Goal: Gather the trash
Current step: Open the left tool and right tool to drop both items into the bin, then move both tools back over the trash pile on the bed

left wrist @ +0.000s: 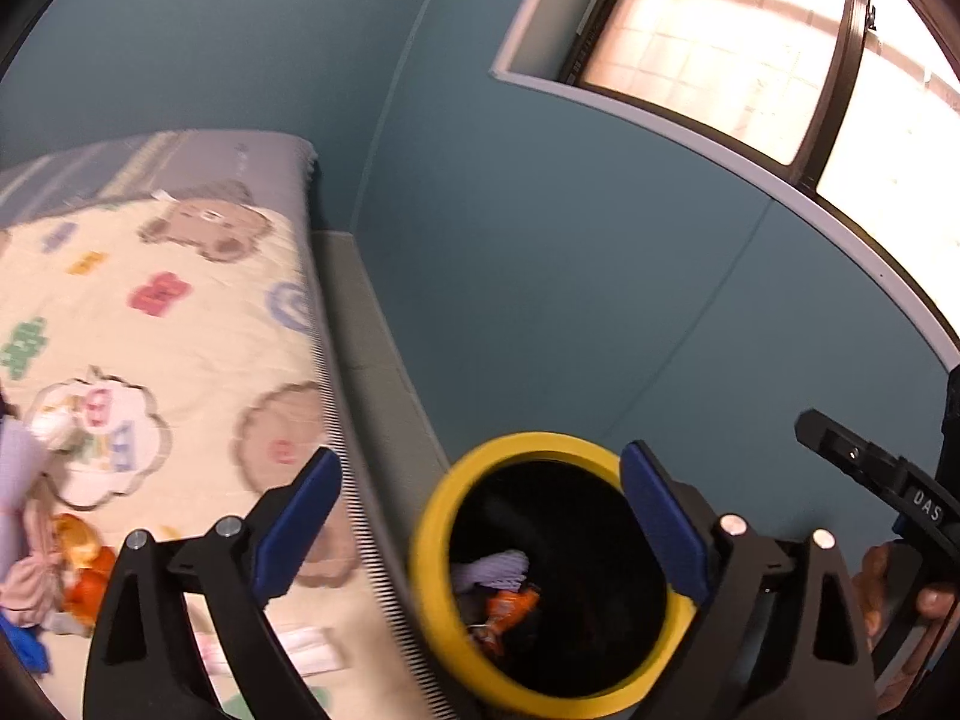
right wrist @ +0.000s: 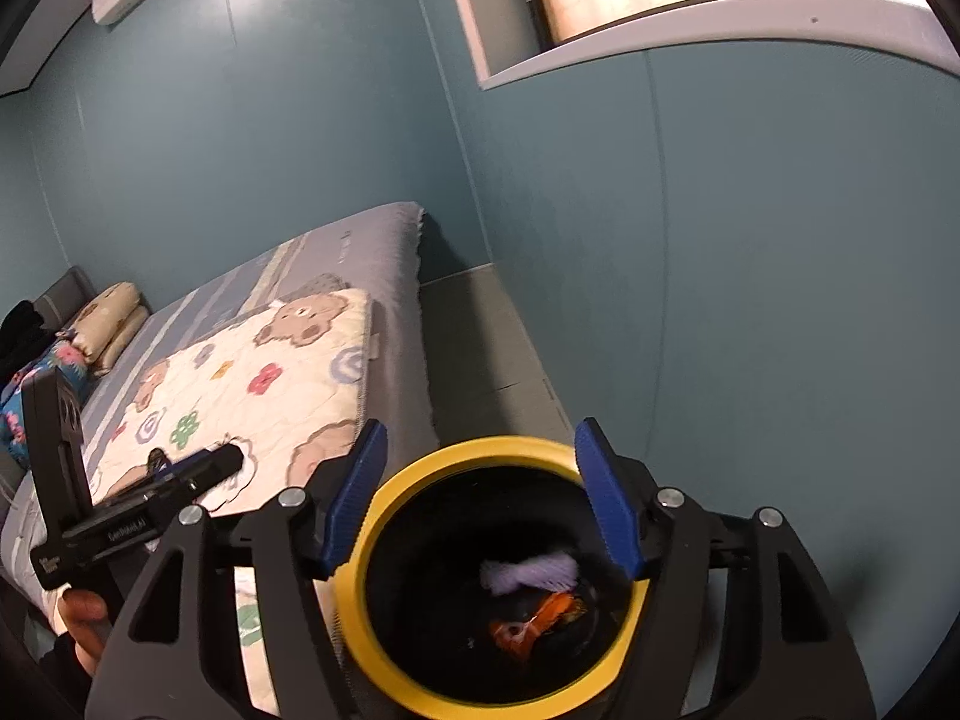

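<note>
A black bin with a yellow rim (left wrist: 432, 546) (right wrist: 360, 552) stands on the floor beside the bed. Inside lie a lilac crumpled piece (left wrist: 498, 567) (right wrist: 534, 573) and an orange wrapper (left wrist: 507, 606) (right wrist: 540, 618). My left gripper (left wrist: 480, 516) is open and empty, above the bin's left rim and the bed edge. My right gripper (right wrist: 480, 498) is open and empty, right above the bin mouth. On the bed's left side lie more trash: an orange wrapper (left wrist: 84, 570), a pinkish crumpled piece (left wrist: 30, 582), a lilac piece (left wrist: 18, 468) and a white wad (left wrist: 51, 423).
The bed has a cream quilt with bear and flower prints (left wrist: 180, 312) (right wrist: 252, 396). Pillows (right wrist: 111, 315) lie at its far end. Teal walls (left wrist: 540, 240) and a window (left wrist: 750, 48) stand behind the bin. A narrow grey floor strip (right wrist: 486, 348) runs between bed and wall.
</note>
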Motion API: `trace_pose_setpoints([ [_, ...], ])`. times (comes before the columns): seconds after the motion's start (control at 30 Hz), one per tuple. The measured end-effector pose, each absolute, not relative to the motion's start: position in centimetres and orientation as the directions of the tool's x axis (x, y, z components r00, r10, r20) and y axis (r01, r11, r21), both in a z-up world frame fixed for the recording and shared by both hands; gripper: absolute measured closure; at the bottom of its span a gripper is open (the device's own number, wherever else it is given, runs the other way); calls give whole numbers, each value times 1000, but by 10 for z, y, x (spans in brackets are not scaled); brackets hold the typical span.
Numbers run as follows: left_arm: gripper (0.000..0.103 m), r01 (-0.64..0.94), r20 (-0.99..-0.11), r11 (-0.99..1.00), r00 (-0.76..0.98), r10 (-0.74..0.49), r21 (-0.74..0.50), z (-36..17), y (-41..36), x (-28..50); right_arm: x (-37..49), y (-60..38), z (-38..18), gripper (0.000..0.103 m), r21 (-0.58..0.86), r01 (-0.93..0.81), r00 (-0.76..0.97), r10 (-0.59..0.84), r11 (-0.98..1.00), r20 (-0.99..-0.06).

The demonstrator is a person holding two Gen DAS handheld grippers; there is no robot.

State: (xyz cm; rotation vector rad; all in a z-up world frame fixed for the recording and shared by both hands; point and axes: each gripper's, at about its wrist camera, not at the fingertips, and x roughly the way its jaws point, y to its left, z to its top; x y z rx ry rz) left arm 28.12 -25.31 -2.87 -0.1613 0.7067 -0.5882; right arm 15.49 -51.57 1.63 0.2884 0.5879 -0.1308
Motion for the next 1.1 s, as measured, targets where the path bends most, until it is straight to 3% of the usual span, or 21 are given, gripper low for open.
trace_pose_setpoints([
  [0.67,8,188,-543,956,790,-285,-227,-9,-55,239,175,-358,21,30,197,-101,809,196,975,-555],
  [1.1,8,-48,-609,976,788,-93,-211,-46,63,216,194,-277,-14,30,162,-246,741,293,956,-605],
])
